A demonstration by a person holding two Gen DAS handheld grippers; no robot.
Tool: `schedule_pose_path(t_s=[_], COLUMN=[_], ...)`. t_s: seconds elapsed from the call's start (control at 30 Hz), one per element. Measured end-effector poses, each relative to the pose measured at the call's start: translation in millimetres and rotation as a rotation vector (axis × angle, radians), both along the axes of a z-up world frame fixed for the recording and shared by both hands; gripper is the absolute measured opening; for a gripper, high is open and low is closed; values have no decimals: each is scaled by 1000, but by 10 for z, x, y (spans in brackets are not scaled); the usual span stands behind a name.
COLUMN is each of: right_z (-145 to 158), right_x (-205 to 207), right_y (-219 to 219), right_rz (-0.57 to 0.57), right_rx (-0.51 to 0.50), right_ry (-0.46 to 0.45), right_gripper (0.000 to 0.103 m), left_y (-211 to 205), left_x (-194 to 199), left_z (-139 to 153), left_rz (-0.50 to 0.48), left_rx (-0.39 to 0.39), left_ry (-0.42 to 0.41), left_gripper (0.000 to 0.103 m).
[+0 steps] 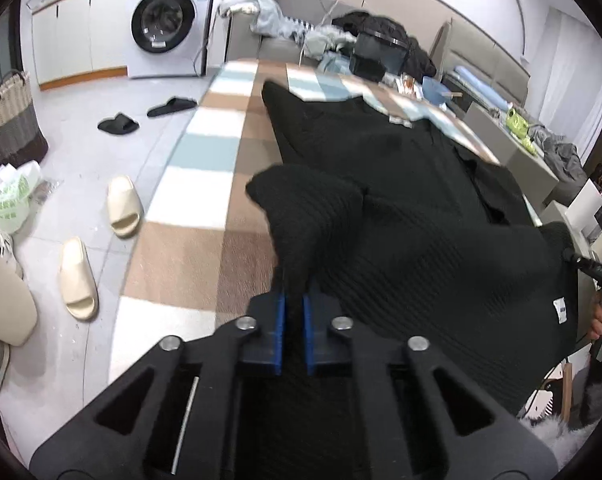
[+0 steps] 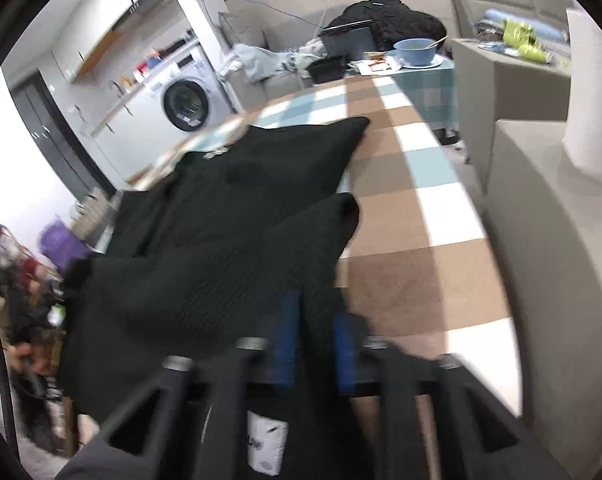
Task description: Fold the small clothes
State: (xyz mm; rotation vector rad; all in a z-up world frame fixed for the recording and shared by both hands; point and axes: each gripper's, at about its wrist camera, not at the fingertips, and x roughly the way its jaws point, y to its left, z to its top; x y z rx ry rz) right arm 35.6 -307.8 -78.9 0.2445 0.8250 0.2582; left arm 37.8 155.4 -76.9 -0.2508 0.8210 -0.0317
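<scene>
A black knitted garment point(image 1: 401, 200) lies spread on a table with a checked brown, white and blue cloth point(image 1: 205, 184). My left gripper point(image 1: 295, 304) is shut on its near left corner, and the cloth bunches up from the blue pads. In the right wrist view the same garment point(image 2: 229, 208) fills the left half. My right gripper point(image 2: 315, 320) is shut on its near right corner, lifted off the checked cloth point(image 2: 413, 248); this view is blurred. The right gripper also shows in the left wrist view at the right edge point(image 1: 589, 268). A white label point(image 1: 559, 310) hangs on the near edge.
Far end of the table holds a blue bowl point(image 2: 417, 50), a black box point(image 2: 351, 42) and small items. A grey sofa point(image 2: 549, 216) runs along the right. Slippers point(image 1: 79, 278), a woven basket point(image 1: 11, 120) and a washing machine point(image 1: 167, 20) are at the left.
</scene>
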Motion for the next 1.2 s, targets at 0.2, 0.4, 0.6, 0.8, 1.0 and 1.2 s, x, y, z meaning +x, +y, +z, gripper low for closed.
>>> schedule_pose_path(t_s=[0.2,0.4,0.6,0.8,1.0,1.2], right_z=[295,640,632,203,4,-82], right_x=[-128,-5,480,986,854,922], right_y=[-142,-237,-181,-84,-247,-88], right_rz=[-13,-86,-196,-296,-277,-195], right_rx=[120,189,197,47,39,47], right_ry=[-178,-303,-252,-32,40,54], right_gripper=[5,5,5,12,39,36], left_y=[66,145,271,223,249,230], left_x=[-112,131,868,1541,1485,1401], left_z=[407,760,750,294,58,-105], left_rz=[-7,-6,6,3,40,21], left_rx=[-36,-63,-50,0,2,-65], left_ry=[-140,-230,-166,1,55,45], left_gripper=[2,2,2,4,45,30])
